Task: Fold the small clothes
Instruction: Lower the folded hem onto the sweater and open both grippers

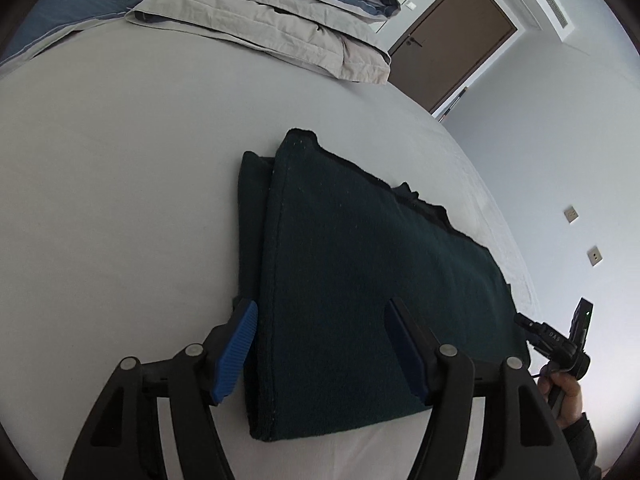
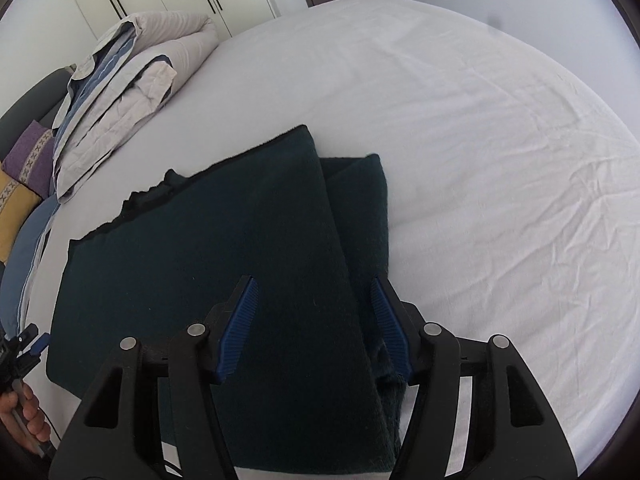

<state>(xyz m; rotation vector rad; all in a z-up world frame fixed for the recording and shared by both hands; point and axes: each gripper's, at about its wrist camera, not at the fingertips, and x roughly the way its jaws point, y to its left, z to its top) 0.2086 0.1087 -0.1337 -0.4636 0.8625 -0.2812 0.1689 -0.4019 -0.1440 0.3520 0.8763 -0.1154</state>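
A dark green knitted garment (image 1: 360, 280) lies flat on the white bed sheet (image 1: 120, 200), with one side folded over so a narrow strip of the lower layer shows beside the fold. My left gripper (image 1: 320, 344) is open above its left near corner, the blue pads straddling the folded edge without pinching it. In the right wrist view the same garment (image 2: 240, 248) fills the lower middle. My right gripper (image 2: 314, 320) is open over its right folded edge, empty. The right gripper also shows in the left wrist view (image 1: 560, 340), at the garment's far right corner.
A folded grey and blue duvet (image 1: 280, 12) lies at the head of the bed; it also shows in the right wrist view (image 2: 120, 100). Purple and yellow cushions (image 2: 24, 176) sit at the far left. A brown door (image 1: 452, 40) and white wall stand beyond the bed.
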